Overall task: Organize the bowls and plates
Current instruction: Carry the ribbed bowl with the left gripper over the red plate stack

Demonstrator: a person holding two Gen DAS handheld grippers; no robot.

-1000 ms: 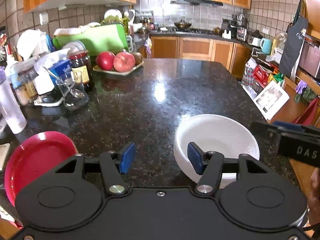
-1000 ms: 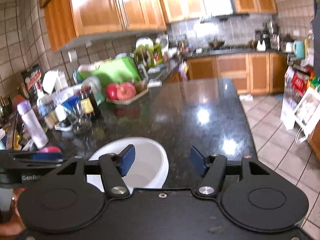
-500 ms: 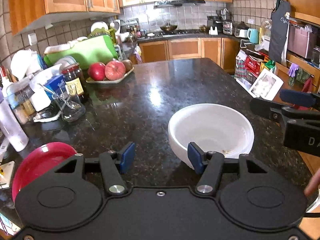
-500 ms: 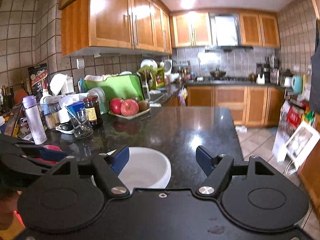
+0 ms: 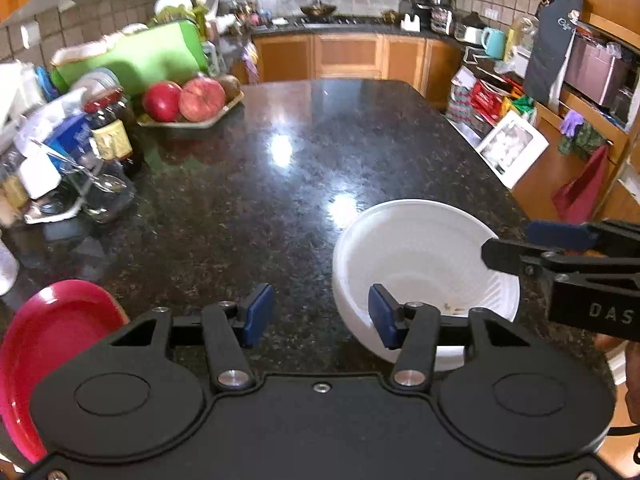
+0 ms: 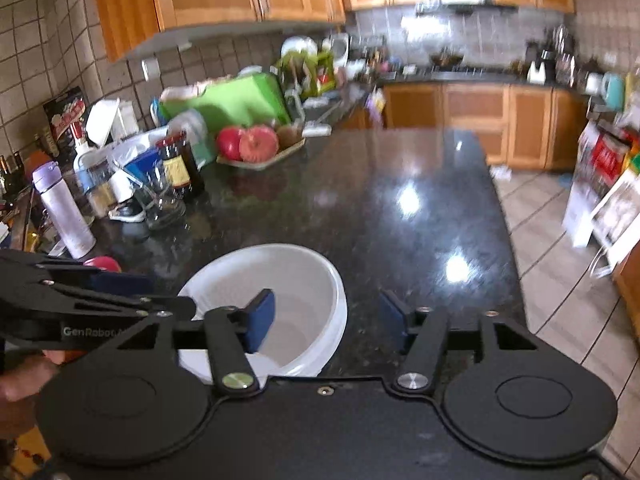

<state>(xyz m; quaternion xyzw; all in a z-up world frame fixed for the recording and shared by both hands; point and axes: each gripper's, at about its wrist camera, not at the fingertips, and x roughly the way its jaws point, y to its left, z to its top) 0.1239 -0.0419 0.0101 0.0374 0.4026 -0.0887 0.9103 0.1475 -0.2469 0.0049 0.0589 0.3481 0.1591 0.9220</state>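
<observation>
A white bowl [image 5: 424, 264] [image 6: 288, 284] sits on the dark granite counter [image 5: 280, 184]. My left gripper [image 5: 320, 316] straddles the bowl's left rim, one blue pad inside and one outside. Its jaws are closing and the pads stand apart from the rim. My right gripper [image 6: 326, 322] [image 5: 560, 248] straddles the right rim the same way, also closing without touching. A red plate [image 5: 48, 344] [image 6: 102, 264] lies on the counter left of the bowl, beside the left gripper [image 6: 100, 304].
A tray of red apples [image 5: 188, 100], a dark jar [image 5: 110, 128], a glass [image 5: 100, 192], a white bottle [image 6: 66, 208] and a green board [image 5: 136, 56] crowd the counter's left side. The counter's right edge [image 6: 508, 240] drops to a tiled floor.
Both cameras have tilted down toward the bowl. The right gripper has moved in over the bowl's right rim. Both pairs of jaws have narrowed. The bowl and plate have stayed put.
</observation>
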